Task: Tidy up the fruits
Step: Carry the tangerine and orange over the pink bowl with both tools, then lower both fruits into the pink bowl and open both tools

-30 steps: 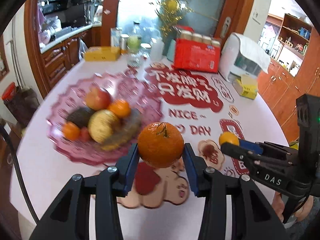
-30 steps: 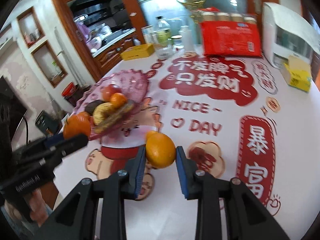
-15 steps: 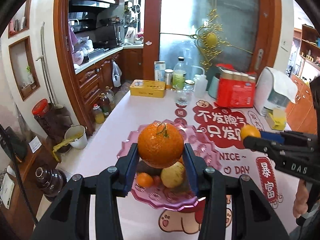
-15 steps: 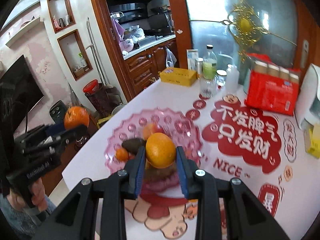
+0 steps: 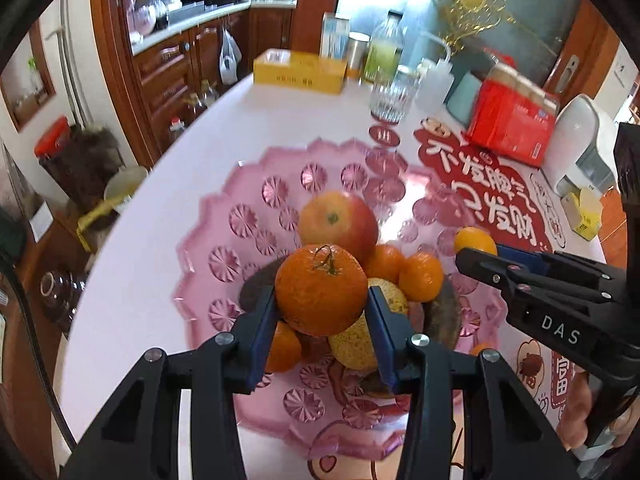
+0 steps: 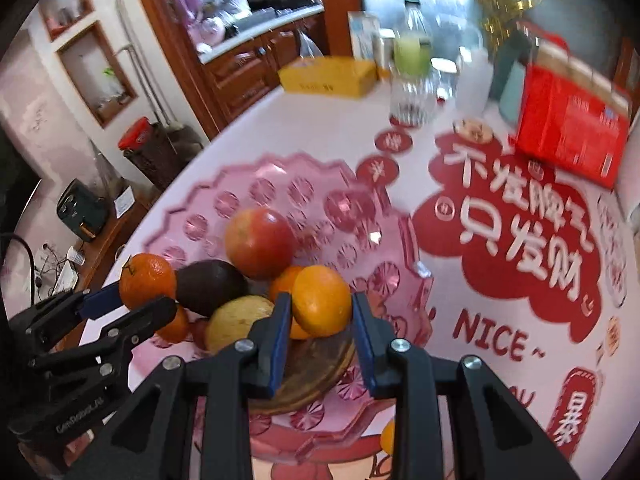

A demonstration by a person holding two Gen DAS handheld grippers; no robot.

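Observation:
A stemmed mandarin (image 5: 322, 290) sits between the blue pads of my left gripper (image 5: 322, 312), which is shut on it just above the fruit pile. The pile lies in a pink glass plate (image 5: 224, 216): a red apple (image 5: 338, 220), small oranges (image 5: 420, 276) and a yellow pear (image 5: 360, 340). My right gripper (image 6: 320, 316) is shut on a smooth orange (image 6: 322, 300) over the plate's (image 6: 280, 168) right side, near the apple (image 6: 260, 242), a dark avocado (image 6: 210, 286) and the pear (image 6: 236, 320). Each gripper shows in the other's view: right gripper (image 5: 476, 256), left gripper (image 6: 136, 300).
Behind the plate stand a yellow box (image 5: 300, 70), a glass (image 5: 392, 96), a bottle (image 5: 384, 52), a red carton (image 5: 512, 120) and a white appliance (image 5: 580, 140). The table edge (image 5: 132, 208) drops off at the left. One small orange (image 6: 386, 436) lies beside the plate.
Both grippers have carried their fruit from over the printed mat to above the pink plate and come down closer to the pile. Neither grip has changed.

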